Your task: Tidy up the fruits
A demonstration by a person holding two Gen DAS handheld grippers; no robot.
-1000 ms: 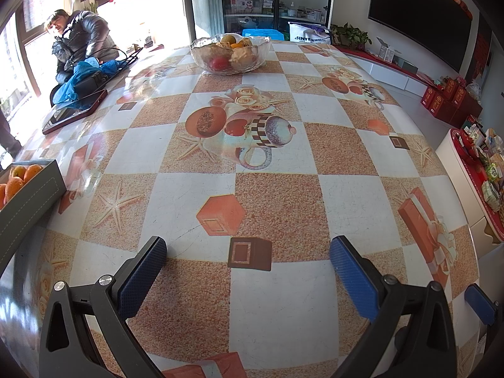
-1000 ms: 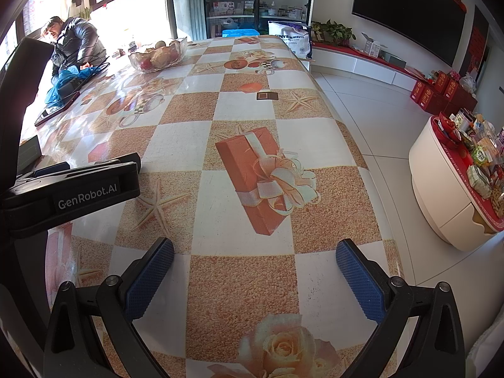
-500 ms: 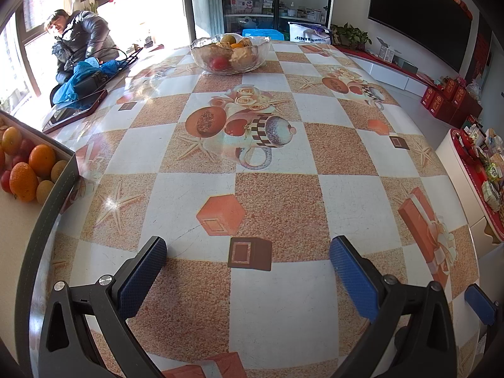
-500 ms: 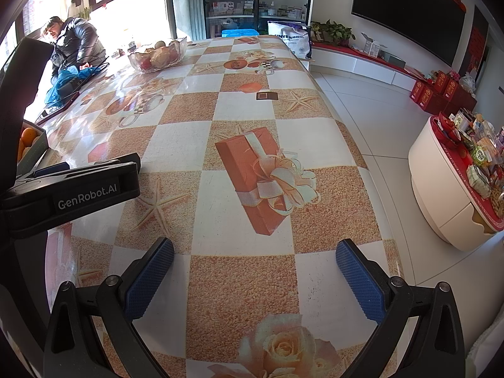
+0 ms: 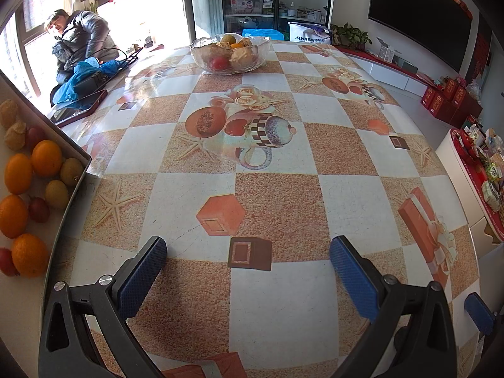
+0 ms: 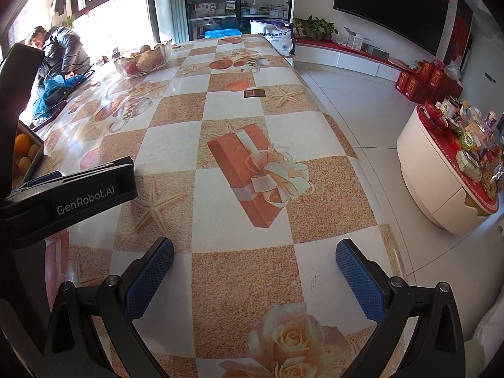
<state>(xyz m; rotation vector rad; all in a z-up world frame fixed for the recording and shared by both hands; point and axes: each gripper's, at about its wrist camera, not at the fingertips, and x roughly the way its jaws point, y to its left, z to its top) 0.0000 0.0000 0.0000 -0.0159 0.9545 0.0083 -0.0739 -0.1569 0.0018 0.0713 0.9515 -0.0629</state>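
Several loose fruits lie in a shallow grey-rimmed cardboard tray [image 5: 74, 170] at the table's left edge: round oranges [image 5: 45, 157], small yellow-green fruits [image 5: 71, 171] and small dark-red fruits [image 5: 38, 209]. More fruit sits in a clear glass bowl [image 5: 230, 52] near the table's far edge. You should expect the oranges to be firm, fairly light and prone to roll; take each across its widest part, pads on opposite sides. The small fruits will likely bruise, so close gently. The glass bowl is fragile and slick; release fruit low into it.

Your left gripper [image 5: 249, 271] hangs above the patterned vinyl tablecloth [image 5: 277, 189], jaws spread wide and empty. Your right gripper [image 6: 255, 271] is likewise spread and empty, near the table's right edge. The tray's raised rim stands between the left gripper and the fruit; you will need to come over it. A seated person [image 5: 78, 41] and blue cloth [image 5: 85, 72] occupy the far left corner, well apart from the bowl.
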